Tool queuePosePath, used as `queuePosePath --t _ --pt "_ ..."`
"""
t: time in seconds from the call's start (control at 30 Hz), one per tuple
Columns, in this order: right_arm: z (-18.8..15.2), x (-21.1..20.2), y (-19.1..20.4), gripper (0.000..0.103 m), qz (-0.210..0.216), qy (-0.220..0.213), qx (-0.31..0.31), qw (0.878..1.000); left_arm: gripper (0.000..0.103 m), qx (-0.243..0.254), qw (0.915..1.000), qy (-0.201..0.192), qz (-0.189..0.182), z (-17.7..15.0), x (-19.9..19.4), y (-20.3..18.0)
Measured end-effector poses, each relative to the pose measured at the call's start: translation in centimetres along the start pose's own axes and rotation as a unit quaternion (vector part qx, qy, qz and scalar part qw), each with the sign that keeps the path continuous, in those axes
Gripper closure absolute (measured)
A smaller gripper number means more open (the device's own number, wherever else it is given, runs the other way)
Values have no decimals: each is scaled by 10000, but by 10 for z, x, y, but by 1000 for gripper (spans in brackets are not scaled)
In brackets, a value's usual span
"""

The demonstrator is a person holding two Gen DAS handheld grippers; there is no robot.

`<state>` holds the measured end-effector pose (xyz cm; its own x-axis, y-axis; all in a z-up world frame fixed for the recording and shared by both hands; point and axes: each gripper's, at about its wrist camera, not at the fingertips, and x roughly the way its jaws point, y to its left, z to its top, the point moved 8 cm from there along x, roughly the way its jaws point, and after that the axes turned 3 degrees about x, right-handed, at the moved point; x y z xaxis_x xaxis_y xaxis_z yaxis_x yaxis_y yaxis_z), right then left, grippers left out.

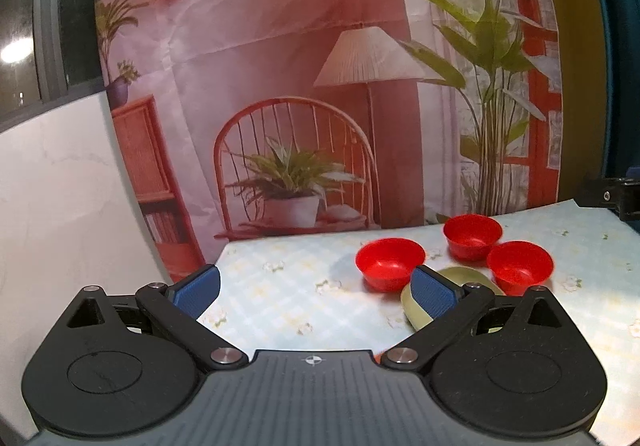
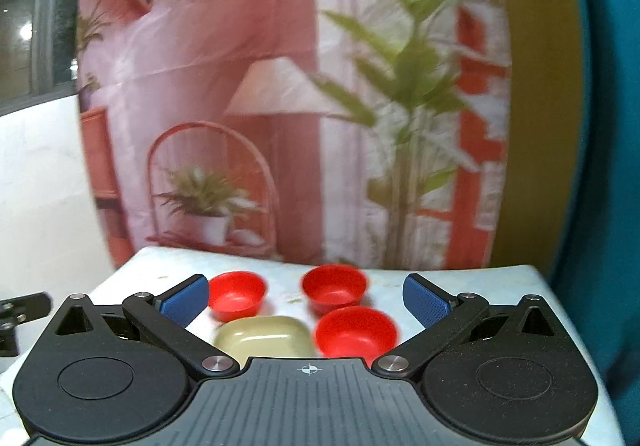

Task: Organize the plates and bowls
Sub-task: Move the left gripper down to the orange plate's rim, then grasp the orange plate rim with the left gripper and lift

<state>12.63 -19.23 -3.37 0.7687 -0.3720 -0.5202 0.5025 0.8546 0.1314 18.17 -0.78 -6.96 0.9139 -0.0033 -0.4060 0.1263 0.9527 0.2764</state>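
Left wrist view: we hold both grippers spread wide above the bowls.

We see the floral tablecloth [image 1: 280, 298] carrying a pale green dish [image 2: 264, 336] and three red bowls clustered around it, all upright. Our left gripper [image 1: 316, 288] has its fingers apart with nothing between them; the green dish lies partly behind its right pad, the nearest red bowl [image 1: 390, 264] just beyond. Our right gripper [image 2: 306, 300], fingers equally apart, frames the green dish and all three red bowls, one red bowl [image 2: 356, 330] touching the dish.
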Motion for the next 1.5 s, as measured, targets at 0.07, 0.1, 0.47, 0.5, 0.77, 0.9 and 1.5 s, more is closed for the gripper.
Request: queuePosePath --t 0.07,0.1,0.47,0.5,0.77,0.9,1.5 --pt "2 13 3 0 29 20 -51 10000 1 87 9999 86 32 0 11 0" --pt "3 20 5 0 -11 34 -119 9999 1 107 9999 133 28 -1 16 -1" --pt "-21 75 24 1 408 345 -48 9986 16 -172 9940 1039 -288 -37 77 0" --pt "-24 79 27 1 506 396 -68 9979 16 -220 9926 1149 -309 -42 82 -1" --pt "-51 109 47 16 871 836 -202 9925 20 -1190 9718 1906 -717 -95 102 11" --pt "-65 125 60 37 1053 1140 -356 9872 38 -1150 9640 2283 -733 -117 111 10" --pt "-145 152 82 72 1335 2259 -675 9626 78 -1721 9232 3146 -1382 -161 120 -7"
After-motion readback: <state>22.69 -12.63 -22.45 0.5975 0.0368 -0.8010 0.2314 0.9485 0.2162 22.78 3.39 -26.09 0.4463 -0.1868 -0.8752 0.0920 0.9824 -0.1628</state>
